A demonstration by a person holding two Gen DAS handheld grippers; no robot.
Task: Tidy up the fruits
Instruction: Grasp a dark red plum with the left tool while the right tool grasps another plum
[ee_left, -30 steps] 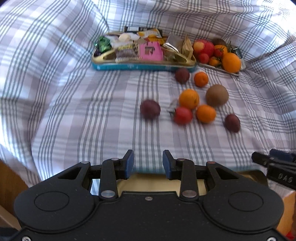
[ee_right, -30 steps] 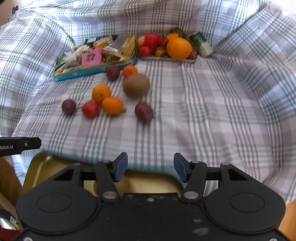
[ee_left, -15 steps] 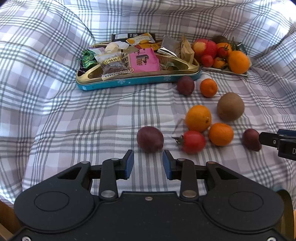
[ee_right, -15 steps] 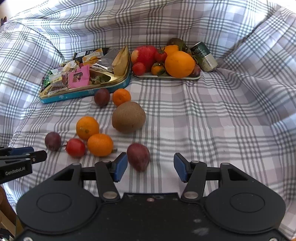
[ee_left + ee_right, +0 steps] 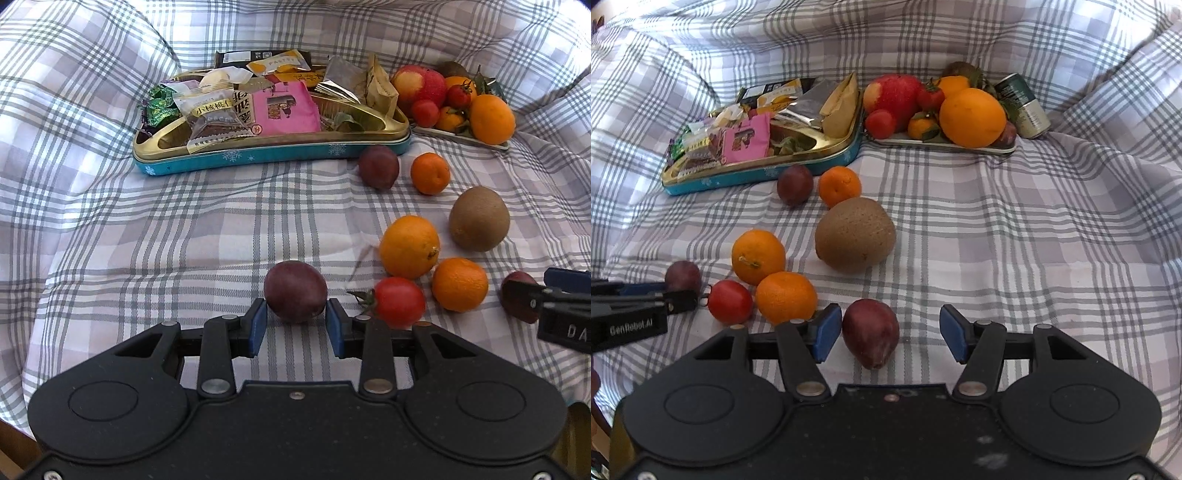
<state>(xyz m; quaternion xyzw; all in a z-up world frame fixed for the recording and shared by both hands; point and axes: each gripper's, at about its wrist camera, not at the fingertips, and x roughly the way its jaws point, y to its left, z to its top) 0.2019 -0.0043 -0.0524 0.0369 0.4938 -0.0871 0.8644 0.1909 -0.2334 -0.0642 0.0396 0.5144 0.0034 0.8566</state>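
Both jaws open: left gripper (image 5: 295, 323) straddles a passion fruit (image 5: 295, 291), right gripper (image 5: 890, 338) a second passion fruit (image 5: 870, 332). Centre right, squeeze gently, carry to far fruit tray (image 5: 945, 145).

Three loose passion fruits (image 5: 295, 291), one kiwi (image 5: 479, 218)

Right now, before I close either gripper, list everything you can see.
cloth: 1, grey plaid, under everything
tin: 1, teal-gold, far left, holds snack packets
plate: 1, white, far right, heaped with fruit
can: 1, green, beside plate
purple fruits: 3, dark purple, loose on cloth
oranges: 3, orange, loose on cloth
tomato: 1, red, beside oranges
kiwi: 1, brown, behind oranges
left gripper: 1, black-blue, open around purple fruit
right gripper: 1, black-blue, open around purple fruit
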